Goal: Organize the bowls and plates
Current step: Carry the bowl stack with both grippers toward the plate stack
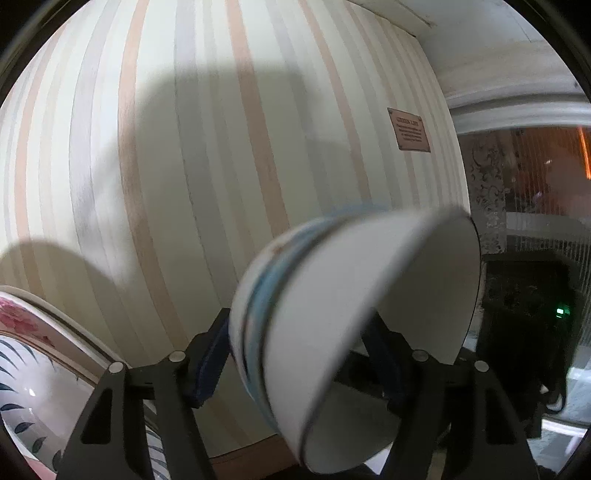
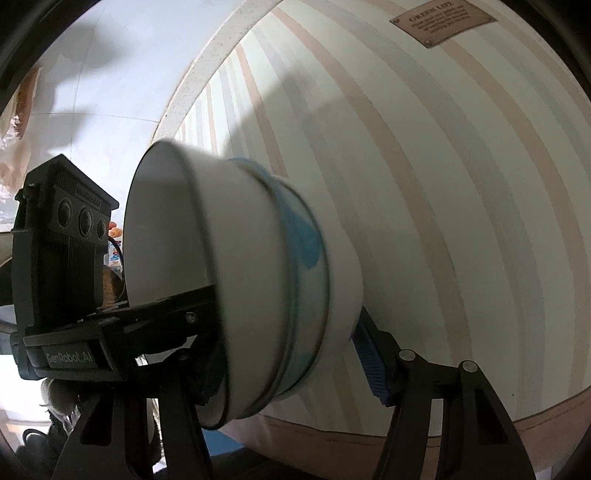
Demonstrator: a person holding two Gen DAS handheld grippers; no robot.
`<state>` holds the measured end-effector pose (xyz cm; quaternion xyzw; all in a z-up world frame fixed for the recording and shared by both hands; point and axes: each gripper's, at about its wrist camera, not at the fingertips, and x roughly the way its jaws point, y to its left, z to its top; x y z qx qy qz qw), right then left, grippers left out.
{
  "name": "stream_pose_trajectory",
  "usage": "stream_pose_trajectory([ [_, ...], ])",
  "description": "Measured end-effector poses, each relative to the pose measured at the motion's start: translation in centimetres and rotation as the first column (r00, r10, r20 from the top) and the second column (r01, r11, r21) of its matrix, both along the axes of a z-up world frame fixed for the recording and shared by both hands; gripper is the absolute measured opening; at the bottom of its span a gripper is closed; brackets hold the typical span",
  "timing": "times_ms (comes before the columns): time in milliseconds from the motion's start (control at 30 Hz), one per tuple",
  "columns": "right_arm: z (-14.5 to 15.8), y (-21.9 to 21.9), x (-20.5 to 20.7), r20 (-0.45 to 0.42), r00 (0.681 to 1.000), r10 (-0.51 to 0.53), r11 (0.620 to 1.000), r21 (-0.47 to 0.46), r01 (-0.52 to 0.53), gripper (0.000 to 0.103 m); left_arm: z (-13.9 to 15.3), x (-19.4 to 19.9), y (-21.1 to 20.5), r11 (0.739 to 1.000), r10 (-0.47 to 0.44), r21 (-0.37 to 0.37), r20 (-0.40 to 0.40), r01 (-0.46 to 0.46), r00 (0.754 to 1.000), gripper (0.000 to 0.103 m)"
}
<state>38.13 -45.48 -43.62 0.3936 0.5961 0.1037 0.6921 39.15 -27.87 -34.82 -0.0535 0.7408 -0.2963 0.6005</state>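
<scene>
A white bowl with a blue band (image 1: 332,325) is held up in the air, on its side, over the striped tablecloth (image 1: 207,147). My left gripper (image 1: 299,354) is shut on its rim, one finger inside and one outside. In the right wrist view the same bowl (image 2: 236,280) fills the middle, mouth to the left. My right gripper (image 2: 288,369) has the bowl's wall between its fingers; whether it grips is unclear. The left gripper's body (image 2: 62,258) shows at the left. A floral plate (image 1: 33,369) lies at the lower left of the left wrist view.
The tablecloth bears a small brown label (image 1: 409,129), which also shows in the right wrist view (image 2: 441,24). The table's edge runs along the right of the left wrist view, with a dark device with a green light (image 1: 532,317) beyond it. A white wall (image 2: 122,66) stands behind.
</scene>
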Motion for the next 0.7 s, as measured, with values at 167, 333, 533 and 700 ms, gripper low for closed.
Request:
stream_pose_trajectory([
  [167,-1.4,-1.8,-0.8,-0.053,0.995,-0.081,0.989,0.117,0.086,0.062,-0.3,0.8,1.1,0.997,0.058,-0.039,-0.03,-0.059,0.998,0.063],
  [333,-0.4,-1.8,-0.7,-0.046,0.997,-0.06,0.996,0.061,0.063,0.062,-0.1,1.0,1.3,0.996,0.07,-0.048,-0.026,-0.071,0.997,0.062],
  [533,0.6,-1.6,-0.9,0.003,0.999,-0.041,0.999,0.02,0.041,0.062,0.2,1.0,1.0,0.995,0.083,-0.051,0.019,-0.082,0.996,0.062],
  [700,0.9,-2.0,-0.9,0.04,0.999,-0.009,1.0,-0.005,0.009,0.062,0.3,1.0,1.1,0.995,0.089,-0.043,0.033,-0.088,0.995,0.061],
])
